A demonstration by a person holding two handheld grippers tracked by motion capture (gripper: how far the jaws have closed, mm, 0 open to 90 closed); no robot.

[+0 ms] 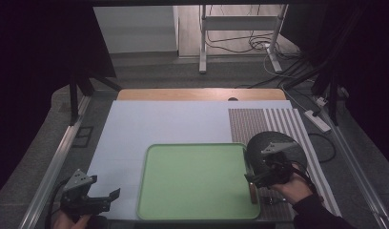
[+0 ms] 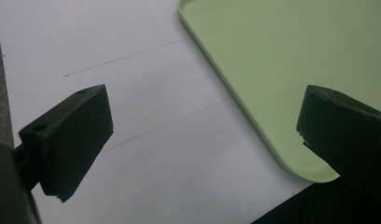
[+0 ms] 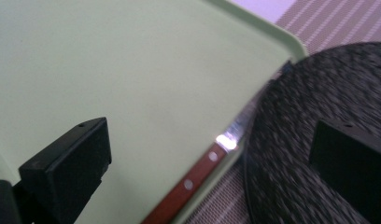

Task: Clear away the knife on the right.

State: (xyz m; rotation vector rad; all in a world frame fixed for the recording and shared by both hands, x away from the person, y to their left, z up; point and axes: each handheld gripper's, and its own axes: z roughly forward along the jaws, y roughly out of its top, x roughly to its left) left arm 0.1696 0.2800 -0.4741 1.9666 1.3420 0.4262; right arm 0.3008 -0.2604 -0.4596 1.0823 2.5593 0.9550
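A pale green rectangular plastic tray [image 1: 192, 183] with rounded corners lies on the white table sheet [image 1: 135, 129]. A round black speckled plate [image 3: 296, 154] overlaps the tray's right rim. A wood-handled, riveted steel knife [image 3: 198, 177] lies along that rim, beside the plate. The right gripper [image 1: 259, 177] hovers above it, released; the left gripper [image 1: 99, 196] is also spread wide, holding nothing.
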